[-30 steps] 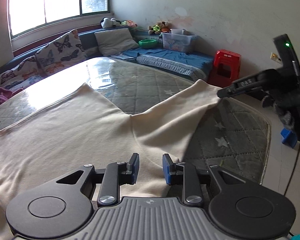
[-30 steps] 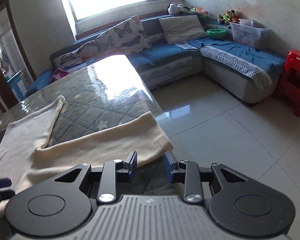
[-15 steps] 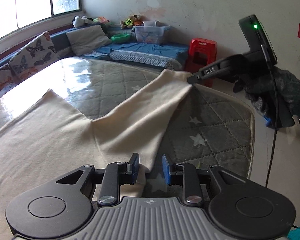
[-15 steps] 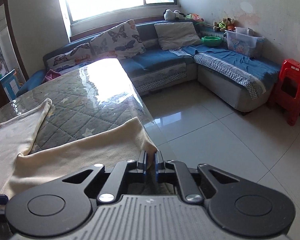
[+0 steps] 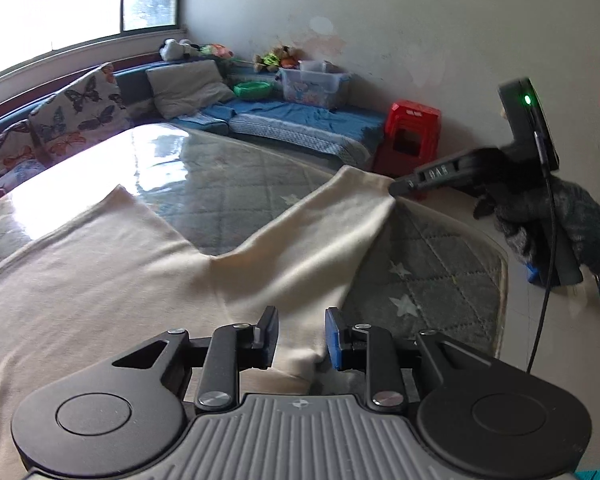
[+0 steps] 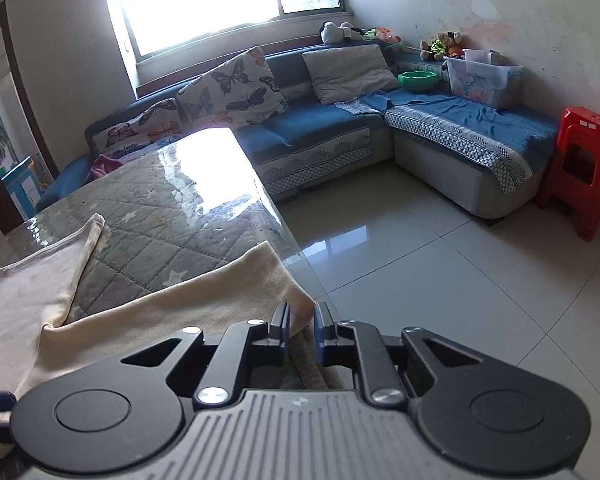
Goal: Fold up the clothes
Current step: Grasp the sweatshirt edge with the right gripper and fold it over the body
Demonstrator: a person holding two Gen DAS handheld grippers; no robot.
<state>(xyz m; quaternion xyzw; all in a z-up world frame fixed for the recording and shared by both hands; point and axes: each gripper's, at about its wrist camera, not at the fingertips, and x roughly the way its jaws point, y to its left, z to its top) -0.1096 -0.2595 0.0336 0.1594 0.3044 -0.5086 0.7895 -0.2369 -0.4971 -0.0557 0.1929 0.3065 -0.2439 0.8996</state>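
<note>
A cream garment lies spread on the quilted table, one long part running to the far right corner. My left gripper is open, low over the garment's near edge, cloth between the fingers. My right gripper shows in the left wrist view, its tip at the far cloth end, which is lifted. In the right wrist view the right gripper has its jaws narrowly apart around the corner of the garment; grip is unclear.
The table's right edge drops to a tiled floor. A blue corner sofa with cushions, a plastic box and a red stool stand by the wall.
The right gripper closed around the cloth corner, then its jaws parted slightly. The left gripper stayed open and its view swung a little back to the left.
</note>
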